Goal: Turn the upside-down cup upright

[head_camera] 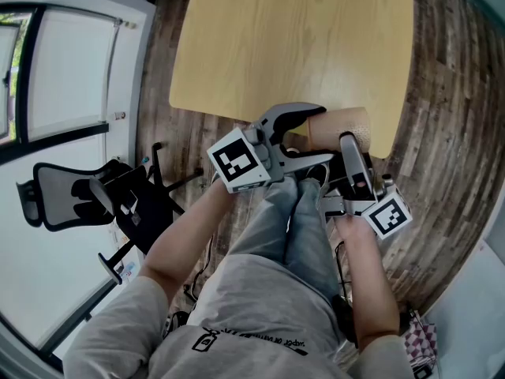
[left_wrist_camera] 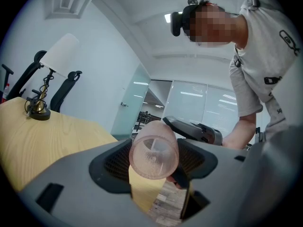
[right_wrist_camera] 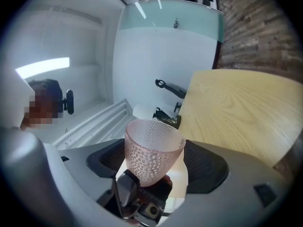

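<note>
head view looks down on the light wooden table (head_camera: 292,38), and just off its near edge two tools meet in the air above the person's legs: the left gripper (head_camera: 323,136) reaches in from the left, the right gripper (head_camera: 349,142) points up from below, and between them is the cup (head_camera: 341,125). it is clear of the tabletop and lies on its side, its wider mouth end toward the right. by my reading the flip is about half done and this is a hand-over in mid-air. next, one tool has to let go so the other can roll until the mouth faces up, then lower the base onto the wood. the tapered, dimpled wall looks likely to slip if the release comes early. the left forearm (head_camera: 181,235) and right forearm (head_camera: 367,267) are bent in front of the body, and the two tools sit roughly level and cross each other. in the left gripper view the jaws stand wide. the cup's base faces the camera and fills the gap, with its sides against both pads (left_wrist_camera: 111,162), so it looks clamped there. in the right gripper view the dimpled wall spans that tool's pads (right_wrist_camera: 208,167) too, so it is also grasped. a dark jaw tip of the left tool lies at the cup's base.
</note>
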`<state>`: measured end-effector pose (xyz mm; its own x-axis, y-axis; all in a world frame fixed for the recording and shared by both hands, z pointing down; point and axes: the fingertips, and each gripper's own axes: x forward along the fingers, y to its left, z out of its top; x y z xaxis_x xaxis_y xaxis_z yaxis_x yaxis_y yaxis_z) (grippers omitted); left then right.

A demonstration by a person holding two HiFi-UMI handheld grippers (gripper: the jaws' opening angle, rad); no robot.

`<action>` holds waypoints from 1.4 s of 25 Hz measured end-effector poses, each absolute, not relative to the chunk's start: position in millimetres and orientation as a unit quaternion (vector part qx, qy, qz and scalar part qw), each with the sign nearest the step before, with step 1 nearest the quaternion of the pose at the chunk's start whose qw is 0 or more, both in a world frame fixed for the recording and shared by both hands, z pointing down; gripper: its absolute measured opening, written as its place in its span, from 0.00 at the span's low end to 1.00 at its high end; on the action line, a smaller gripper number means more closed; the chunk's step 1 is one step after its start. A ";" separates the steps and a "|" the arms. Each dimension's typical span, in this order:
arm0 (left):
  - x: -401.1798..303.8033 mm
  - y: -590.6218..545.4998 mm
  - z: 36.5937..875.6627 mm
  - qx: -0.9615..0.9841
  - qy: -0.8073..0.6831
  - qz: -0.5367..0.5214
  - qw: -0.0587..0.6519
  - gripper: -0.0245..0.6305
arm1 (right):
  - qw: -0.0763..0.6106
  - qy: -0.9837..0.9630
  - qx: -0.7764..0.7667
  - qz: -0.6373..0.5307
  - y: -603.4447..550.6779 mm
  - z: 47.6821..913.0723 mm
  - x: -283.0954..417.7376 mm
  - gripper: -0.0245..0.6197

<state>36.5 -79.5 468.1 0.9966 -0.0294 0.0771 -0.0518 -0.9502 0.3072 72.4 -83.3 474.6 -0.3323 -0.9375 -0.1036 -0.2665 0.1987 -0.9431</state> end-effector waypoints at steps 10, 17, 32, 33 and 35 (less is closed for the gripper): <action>39.5 -74.1 462.7 0.989 -0.002 0.051 0.138 0.50 | 0.346 0.703 -0.450 -0.428 -77.6 468.8 73.2 0.60; 37.4 -78.5 461.7 0.989 -0.010 0.046 0.142 0.50 | 0.348 0.697 -0.460 -0.427 -76.9 469.7 80.5 0.60; 29.3 -87.6 468.9 0.986 -0.017 0.111 0.125 0.50 | 0.240 0.741 -0.519 -0.352 -67.8 467.4 86.4 0.60; 29.2 -88.8 470.6 0.985 -0.019 0.120 0.124 0.50 | 0.223 0.749 -0.524 -0.339 -67.4 466.2 86.0 0.60; 27.5 -91.3 474.9 0.983 -0.025 0.139 0.120 0.50 | 0.187 0.764 -0.535 -0.309 -66.4 464.5 84.0 0.60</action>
<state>27.5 -91.3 474.9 0.9604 -0.0151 0.2784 -0.0815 -0.9701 0.2285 84.0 -66.4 464.5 -0.3587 -0.9323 0.0454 -0.7015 0.2372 -0.6720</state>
